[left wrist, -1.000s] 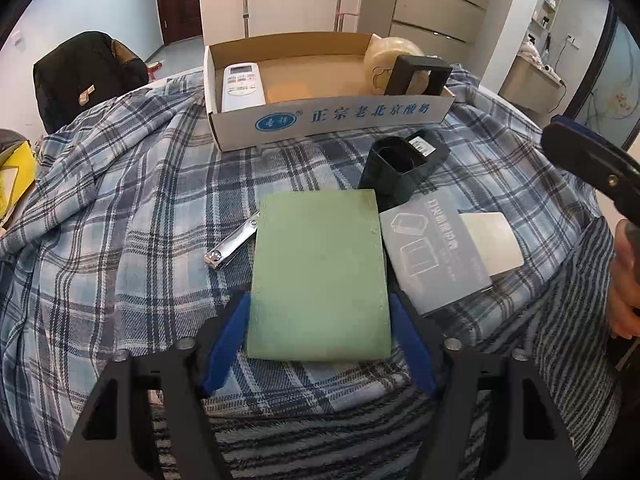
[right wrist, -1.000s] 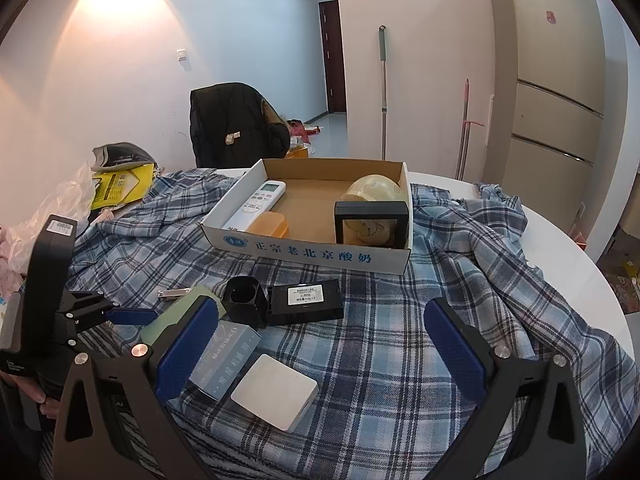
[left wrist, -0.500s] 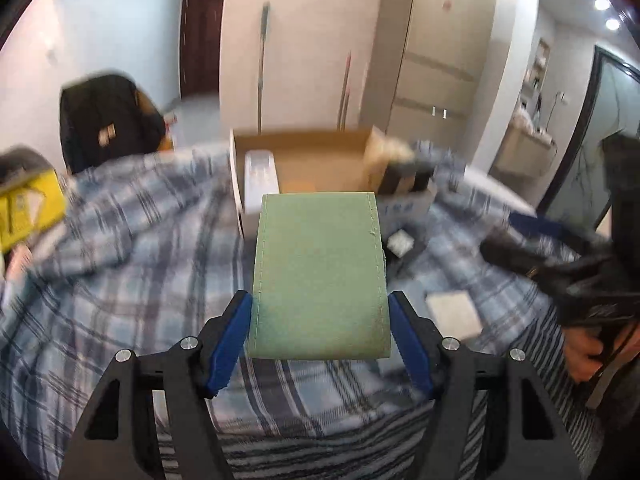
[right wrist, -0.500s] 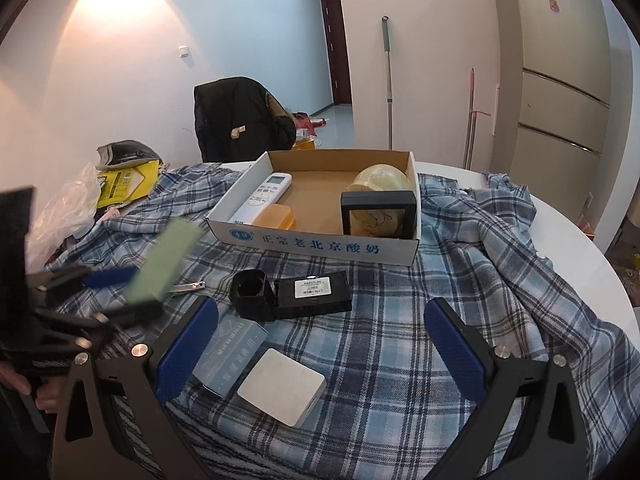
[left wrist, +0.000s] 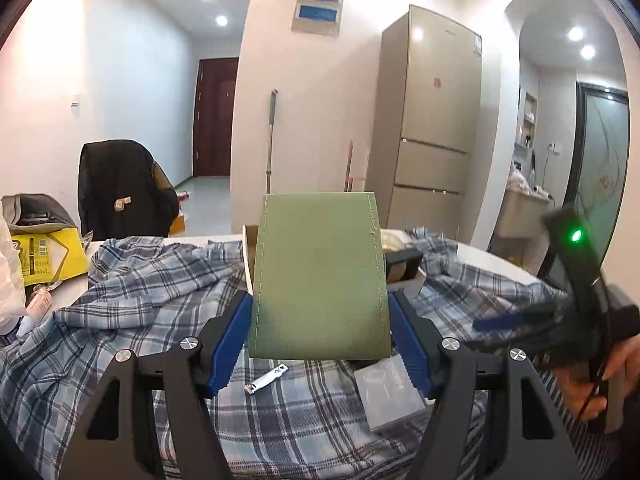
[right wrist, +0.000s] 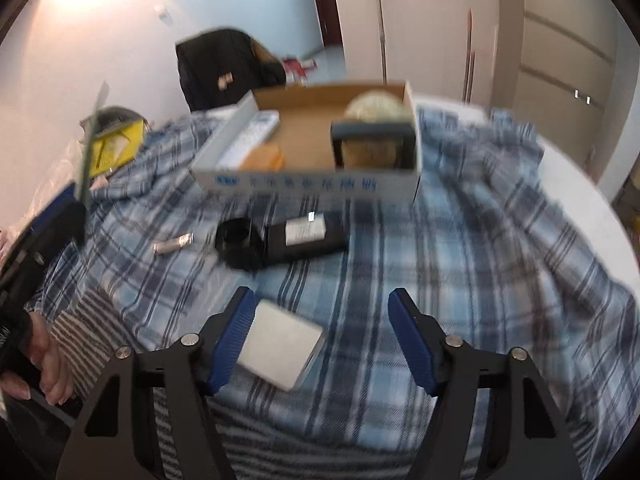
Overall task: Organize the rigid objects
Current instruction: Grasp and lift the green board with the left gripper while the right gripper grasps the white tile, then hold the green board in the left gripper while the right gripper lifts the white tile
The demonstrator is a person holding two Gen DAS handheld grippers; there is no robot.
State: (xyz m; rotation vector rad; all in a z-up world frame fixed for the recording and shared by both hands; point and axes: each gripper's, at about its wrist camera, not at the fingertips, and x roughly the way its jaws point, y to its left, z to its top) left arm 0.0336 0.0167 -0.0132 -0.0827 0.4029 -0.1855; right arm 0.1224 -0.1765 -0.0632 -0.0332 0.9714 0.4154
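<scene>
Left gripper [left wrist: 320, 334] clamped on green pad [left wrist: 320, 276], frame centre, lifted. Carry level over cardboard box [right wrist: 312, 184], upper centre; release low. Right gripper [right wrist: 320, 344] wide open, empty.

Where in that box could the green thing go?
In the box, bare floor shows in the middle, between the remote and orange item on the left and the black frame on the right. The right end is crowded. The left gripper holds the green pad.
</scene>
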